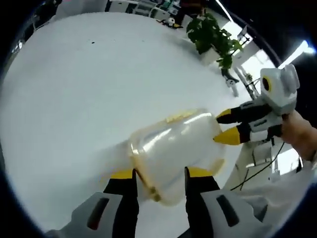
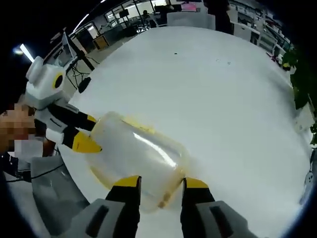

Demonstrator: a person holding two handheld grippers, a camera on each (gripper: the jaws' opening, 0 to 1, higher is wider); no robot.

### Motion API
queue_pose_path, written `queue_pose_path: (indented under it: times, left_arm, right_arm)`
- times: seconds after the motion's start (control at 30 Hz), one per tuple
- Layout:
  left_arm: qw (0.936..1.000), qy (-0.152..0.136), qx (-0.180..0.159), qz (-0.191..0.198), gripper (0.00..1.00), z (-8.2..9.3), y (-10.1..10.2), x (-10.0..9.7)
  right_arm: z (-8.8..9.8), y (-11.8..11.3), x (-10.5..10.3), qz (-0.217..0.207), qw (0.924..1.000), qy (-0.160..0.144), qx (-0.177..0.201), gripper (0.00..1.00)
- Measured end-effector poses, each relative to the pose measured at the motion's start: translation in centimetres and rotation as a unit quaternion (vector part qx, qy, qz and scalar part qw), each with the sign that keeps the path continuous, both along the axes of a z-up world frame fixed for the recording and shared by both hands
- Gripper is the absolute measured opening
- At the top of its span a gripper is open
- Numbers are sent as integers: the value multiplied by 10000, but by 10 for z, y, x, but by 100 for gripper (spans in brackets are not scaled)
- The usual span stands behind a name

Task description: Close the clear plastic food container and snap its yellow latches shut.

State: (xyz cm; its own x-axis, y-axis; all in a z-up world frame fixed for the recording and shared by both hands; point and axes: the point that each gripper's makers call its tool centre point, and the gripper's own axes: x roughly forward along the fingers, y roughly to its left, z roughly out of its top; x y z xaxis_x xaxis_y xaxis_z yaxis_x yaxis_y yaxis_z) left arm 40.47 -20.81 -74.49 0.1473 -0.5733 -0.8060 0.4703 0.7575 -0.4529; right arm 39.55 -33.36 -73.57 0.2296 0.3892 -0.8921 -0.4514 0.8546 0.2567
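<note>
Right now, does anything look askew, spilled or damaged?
Nothing spilled or broken. The clear container sits between both grippers, left gripper and right gripper, at opposite ends; it looks empty and intact.

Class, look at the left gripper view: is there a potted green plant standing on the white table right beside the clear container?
No. The green plant stands beyond the table's far edge, well away from the clear container, which sits between the grippers.

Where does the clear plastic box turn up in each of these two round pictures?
Left gripper view: the clear container sits low and centre, between that view's own jaws.
Right gripper view: the clear container lies lower left of centre, reaching down to the jaws.
Shared landmark: the white table.
</note>
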Motion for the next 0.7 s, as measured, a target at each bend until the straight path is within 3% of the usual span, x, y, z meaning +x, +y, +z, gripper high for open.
queue_pose_path:
  times: [0.1, 0.17, 0.23, 0.4, 0.5, 0.53, 0.7]
  left_arm:
    - [10000, -2, -57, 82, 33, 1, 0, -3]
    - [10000, -37, -25, 52, 33, 2, -1, -2]
    - [9999, -17, -42, 119, 34, 2, -3, -3]
    - [9999, -84, -86, 117, 36, 1, -2, -2]
    - [9987, -76, -353, 354, 40, 0, -8, 0]
    - [9990, -110, -284, 326, 40, 0, -6, 0]
    - [9988, -447, -184, 14, 44, 3, -6, 2]
  right_arm:
    - [-2, 3, -2, -264, 9990, 215, 303, 29]
    - [-8, 13, -7, -699, 9926, 545, 824, 32]
    - [-8, 8, -7, -221, 9968, 364, 672, 32]
    - [-7, 8, -6, -387, 9963, 379, 668, 33]
    - [-7, 5, -6, -406, 9959, 371, 724, 34]
    - [-6, 4, -5, -421, 9957, 371, 737, 34]
    - [-2, 2, 0, 144, 9992, -60, 370, 36]
